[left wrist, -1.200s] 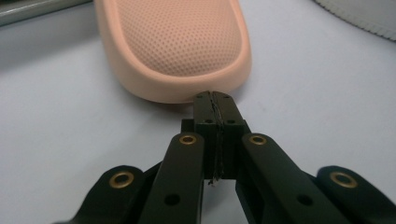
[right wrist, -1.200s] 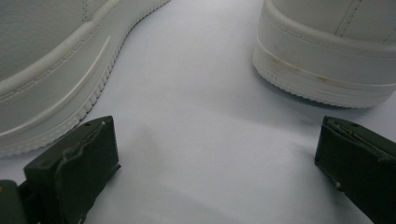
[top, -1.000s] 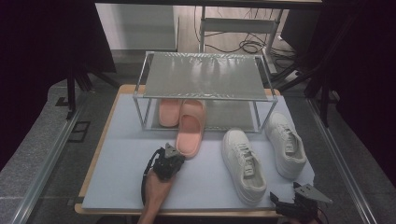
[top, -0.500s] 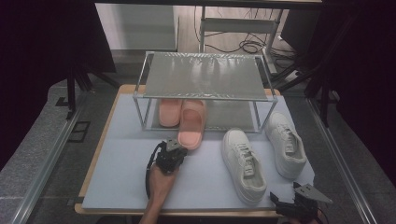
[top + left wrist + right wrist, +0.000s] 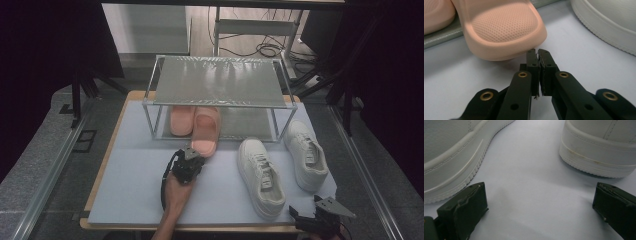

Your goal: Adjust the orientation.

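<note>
The pink slide [image 5: 205, 131] lies just ahead of the left gripper [image 5: 538, 53], its rounded heel end right at the jaw tips. In the left gripper view that heel fills the space above and to the left of the tips; the tips sit at its lower edge, and whether they touch it cannot be told. From the high view, the slide's front half rests under the rack [image 5: 218, 80], on the lower shelf, while its heel sticks out over the mat [image 5: 130, 170] toward the gripper. The jaws of the left gripper are pressed together, nothing between them, only a thin seam showing.

A second slide [image 5: 182, 120] lies beside the first, to the left of the jaws' line and farther under the rack.

To the right of the left jaws, well apart, a white sneaker [image 5: 260, 176] lies on the mat; its ribbed sole edge shows in the upper right corner of the left gripper view. Another sneaker [image 5: 306, 154] lies beyond it, farther right.

The right gripper [image 5: 539, 202] rests low at the mat's near right corner. Its jaws stand spread wide with bare mat between them. Ahead of its left jaw runs the side of the nearer sneaker; ahead of its right jaw, the heel of the other one.
</note>
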A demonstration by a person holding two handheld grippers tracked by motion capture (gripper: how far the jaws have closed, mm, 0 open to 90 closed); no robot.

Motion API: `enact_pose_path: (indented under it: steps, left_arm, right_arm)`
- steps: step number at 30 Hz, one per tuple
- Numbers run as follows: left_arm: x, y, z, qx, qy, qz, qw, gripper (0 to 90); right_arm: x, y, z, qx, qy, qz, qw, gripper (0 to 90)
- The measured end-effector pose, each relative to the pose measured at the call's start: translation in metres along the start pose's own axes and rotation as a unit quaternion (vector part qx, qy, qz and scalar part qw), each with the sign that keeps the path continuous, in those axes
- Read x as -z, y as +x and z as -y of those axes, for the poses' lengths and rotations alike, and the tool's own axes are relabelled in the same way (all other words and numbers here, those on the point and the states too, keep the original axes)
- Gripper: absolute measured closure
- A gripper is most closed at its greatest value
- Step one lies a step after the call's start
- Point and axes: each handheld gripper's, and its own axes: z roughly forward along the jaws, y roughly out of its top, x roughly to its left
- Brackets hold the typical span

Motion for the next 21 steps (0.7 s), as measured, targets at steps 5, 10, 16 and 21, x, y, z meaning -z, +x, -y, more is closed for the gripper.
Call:
enact_pose_path:
  steps: [5, 10, 16, 21]
  left_arm:
    - [-0.007, 0.006, -0.004, 0.005, 0.0, -0.007, 1.0, 88.6]
    - [-0.013, 0.014, -0.009, 0.015, -0.001, -0.013, 0.9998, 89.1]
    - [-0.02, 0.022, -0.015, 0.02, 0.001, -0.012, 0.9997, 89.4]
    - [-0.027, 0.025, -0.021, 0.019, 0.005, -0.018, 0.9996, 89.4]
  right_arm:
    - [0.0, 0.0, 0.0, 0.0, 0.0, 0.0, 1.0, 0.0]
    - [0.0, 0.0, 0.0, 0.001, 0.001, 0.0, 1.0, 0.0]
    - [0.0, 0.0, 0.0, 0.001, 0.0, 0.0, 1.0, 0.0]
    - [0.0, 0.0, 0.0, 0.001, 0.0, 0.0, 1.0, 0.0]
